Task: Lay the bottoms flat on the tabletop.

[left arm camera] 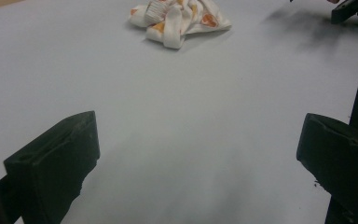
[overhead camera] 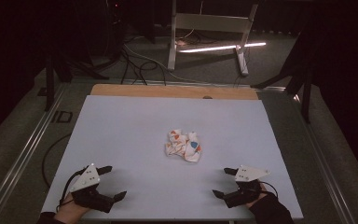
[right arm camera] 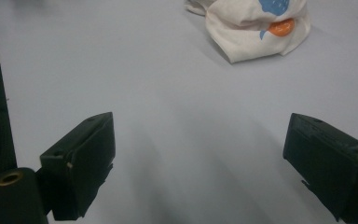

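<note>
Cloth: crumpled white cloth (overhead camera: 183, 145) with orange and blue print, lying mid-table (overhead camera: 121, 135)
Left gripper (overhead camera: 112, 183): jaws apart, empty, near edge
Right gripper (overhead camera: 224, 182): jaws apart, empty, near edge

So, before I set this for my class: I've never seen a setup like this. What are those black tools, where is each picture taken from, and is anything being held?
A person sits at a table covered in pale sheet, holding a hand tool with two black jaws in each hand: the left gripper and the right gripper. One camera looks down from above; the other two ride on the grippers, looking out between their jaws. A crumpled cloth, white with orange and blue patches, lies mid-table. Both grippers are open and hold nothing.
</note>
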